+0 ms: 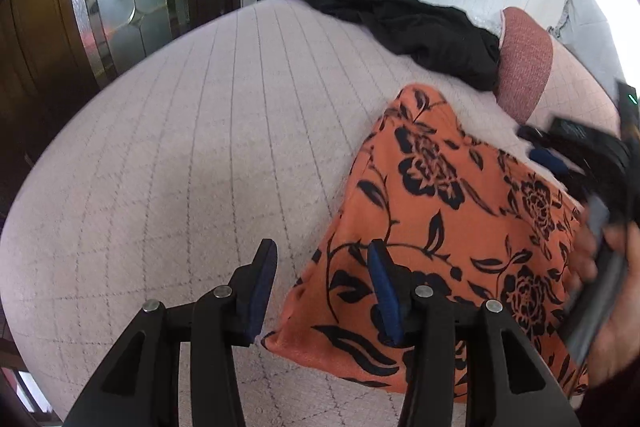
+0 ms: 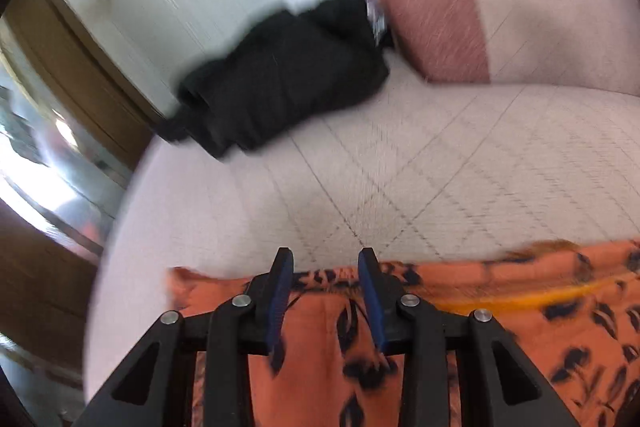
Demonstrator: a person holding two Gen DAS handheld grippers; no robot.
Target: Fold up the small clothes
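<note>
On the pale quilted bed cover (image 1: 168, 155), right of centre in the left wrist view, lies the orange floral garment (image 1: 452, 227), the task's thing, already gathered into a rough rectangle with its near-left corner just beside the left gripper (image 1: 322, 263). That gripper hovers with its jaws apart and nothing between them; one blue pad is over bare cover, the other over the garment's edge. The right gripper (image 2: 326, 269) is likewise spread and empty, poised above the garment's far edge (image 2: 500, 267), though that view is smeared by motion. A person's hand (image 1: 608, 303) carries it at the right of the left view. I judge the step to be a repositioning between folds, both tools free of the cloth. The next move probably calls for pinching an edge or two corners and laying them over, keeping the layers from sliding. Farther off sit a crumpled black garment (image 1: 408, 27) and a pinkish-red pillow (image 1: 524, 63). No brand, label or writing can be read anywhere.
</note>
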